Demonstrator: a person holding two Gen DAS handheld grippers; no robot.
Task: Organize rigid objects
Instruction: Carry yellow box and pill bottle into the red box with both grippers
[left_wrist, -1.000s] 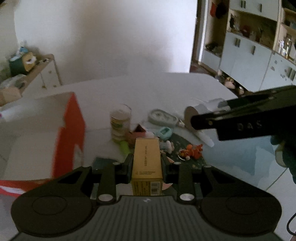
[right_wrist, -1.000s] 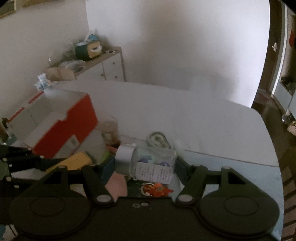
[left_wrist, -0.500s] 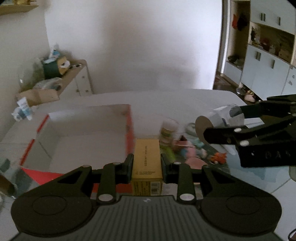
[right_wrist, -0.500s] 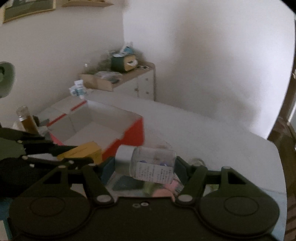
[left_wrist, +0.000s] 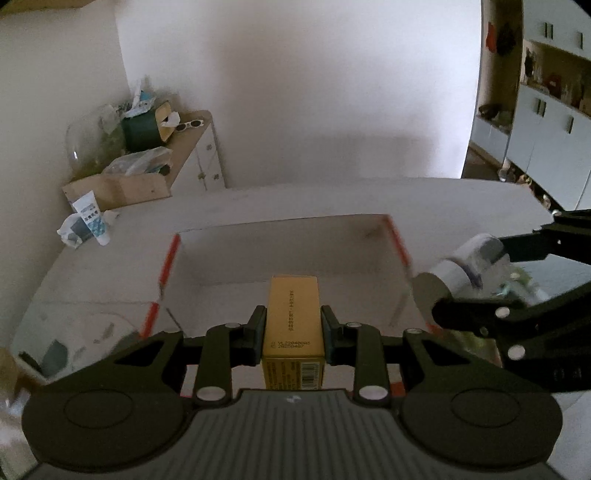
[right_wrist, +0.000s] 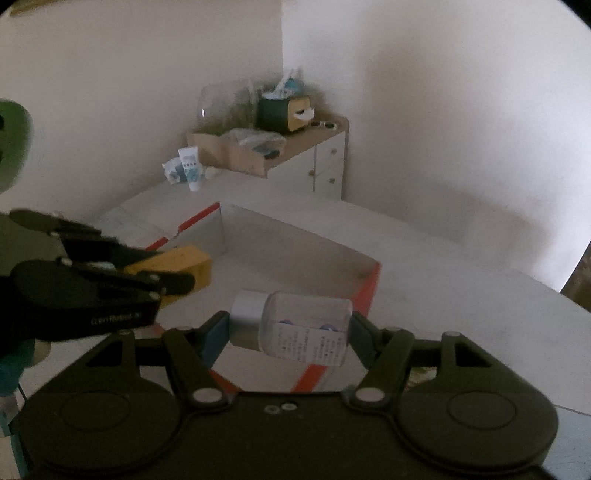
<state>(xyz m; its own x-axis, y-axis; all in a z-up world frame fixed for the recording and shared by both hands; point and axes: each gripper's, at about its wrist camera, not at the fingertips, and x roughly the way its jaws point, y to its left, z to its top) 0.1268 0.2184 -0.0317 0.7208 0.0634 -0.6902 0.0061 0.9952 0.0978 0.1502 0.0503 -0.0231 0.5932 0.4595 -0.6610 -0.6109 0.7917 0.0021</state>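
My left gripper (left_wrist: 293, 326) is shut on a narrow yellow carton (left_wrist: 293, 317) and holds it over the open white box with red edges (left_wrist: 280, 236). In the right wrist view that carton (right_wrist: 184, 266) juts from the left gripper (right_wrist: 170, 280) above the box's near left part. My right gripper (right_wrist: 290, 326) is shut on a clear jar with a silver lid (right_wrist: 295, 328), gripped end to end and lying sideways above the box's (right_wrist: 291, 240) near right corner. In the left wrist view the jar (left_wrist: 458, 266) and the right gripper (left_wrist: 480, 291) hang just outside the box's right wall.
The box sits on a white table (left_wrist: 461, 199). A white tube (left_wrist: 90, 218) stands at the table's far left corner, beside a low cabinet (left_wrist: 199, 147) piled with a cardboard box and a green tissue holder. Cupboards (left_wrist: 546, 140) line the room at the right.
Both grippers have swung left and a little up, from over the heap of small items to above the open box, each keeping its object. The heap has left both views.
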